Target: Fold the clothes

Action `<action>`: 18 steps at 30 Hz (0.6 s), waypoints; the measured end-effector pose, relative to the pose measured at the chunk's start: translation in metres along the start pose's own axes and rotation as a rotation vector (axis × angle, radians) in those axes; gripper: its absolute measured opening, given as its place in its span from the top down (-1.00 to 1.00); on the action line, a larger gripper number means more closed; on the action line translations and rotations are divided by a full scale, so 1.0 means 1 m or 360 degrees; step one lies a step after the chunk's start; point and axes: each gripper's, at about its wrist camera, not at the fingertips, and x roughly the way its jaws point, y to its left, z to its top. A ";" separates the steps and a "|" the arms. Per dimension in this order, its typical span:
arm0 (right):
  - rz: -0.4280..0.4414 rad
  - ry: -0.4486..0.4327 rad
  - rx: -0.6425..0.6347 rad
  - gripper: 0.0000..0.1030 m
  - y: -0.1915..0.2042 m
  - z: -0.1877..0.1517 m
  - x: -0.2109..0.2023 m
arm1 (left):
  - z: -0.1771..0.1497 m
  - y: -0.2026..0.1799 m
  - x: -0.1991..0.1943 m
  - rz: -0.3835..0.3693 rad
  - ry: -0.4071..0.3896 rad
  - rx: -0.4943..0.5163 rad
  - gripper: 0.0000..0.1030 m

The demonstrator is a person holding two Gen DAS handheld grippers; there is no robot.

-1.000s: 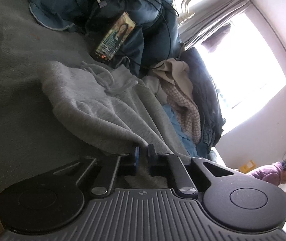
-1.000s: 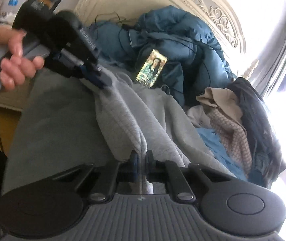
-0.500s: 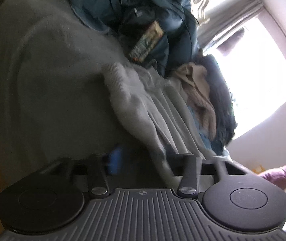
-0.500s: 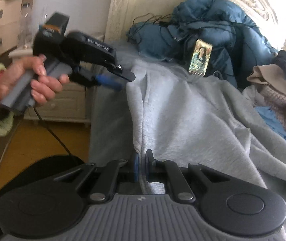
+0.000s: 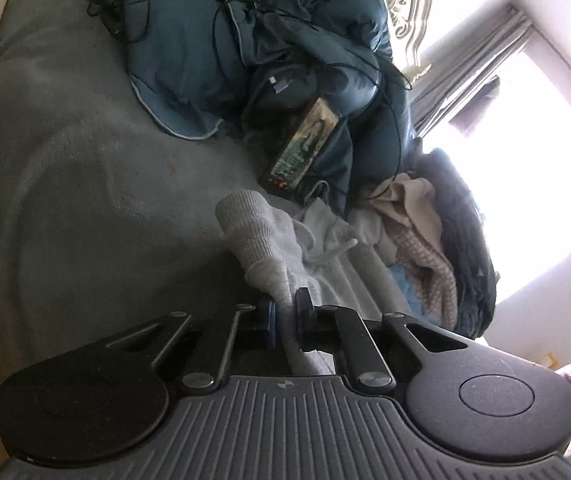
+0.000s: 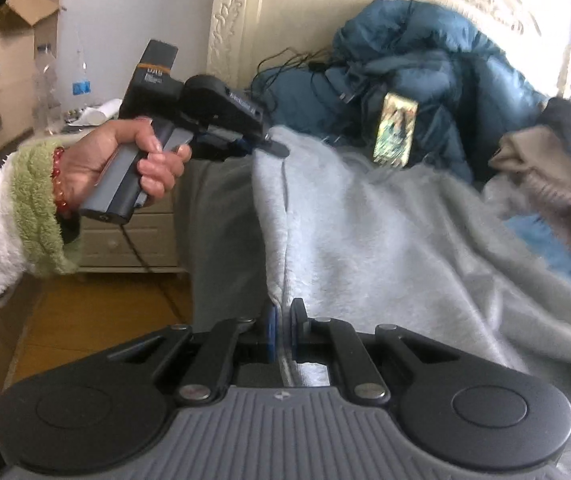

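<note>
Grey blanket (image 5: 65, 184) over bed; carved headboard (image 6: 325, 8); both claws clamped on pale grey garment (image 6: 365, 240)

No legible text; lettering on left hand-held gripper (image 6: 273, 146) blurred.

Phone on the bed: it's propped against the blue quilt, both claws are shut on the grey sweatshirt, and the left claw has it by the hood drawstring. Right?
Not quite. The left wrist view shows the left claw shut on the ribbed cuff of the grey sweatshirt, not the drawstring. The rest holds: the phone leans on the blue quilt, and the right claw grips the sweatshirt's edge.
</note>
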 end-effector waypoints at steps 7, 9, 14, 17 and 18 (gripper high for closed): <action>0.0053 0.0078 0.0090 0.85 -0.001 -0.010 0.025 | -0.002 0.016 0.008 0.0074 0.0046 0.0042 0.85; 0.0060 0.0086 0.0129 0.84 -0.002 -0.014 0.030 | -0.003 0.015 0.012 0.0096 0.0052 0.0066 0.85; 0.0016 0.0080 0.0134 0.65 0.003 -0.022 0.033 | -0.013 0.018 0.015 0.0107 0.0043 0.0153 0.69; 0.0038 0.0069 0.0230 0.08 0.002 -0.019 0.011 | -0.013 0.021 0.008 0.0091 0.0053 0.0137 0.46; 0.0060 0.0043 0.0274 0.02 -0.001 -0.017 -0.002 | -0.013 0.021 0.005 0.0102 0.0054 0.0136 0.38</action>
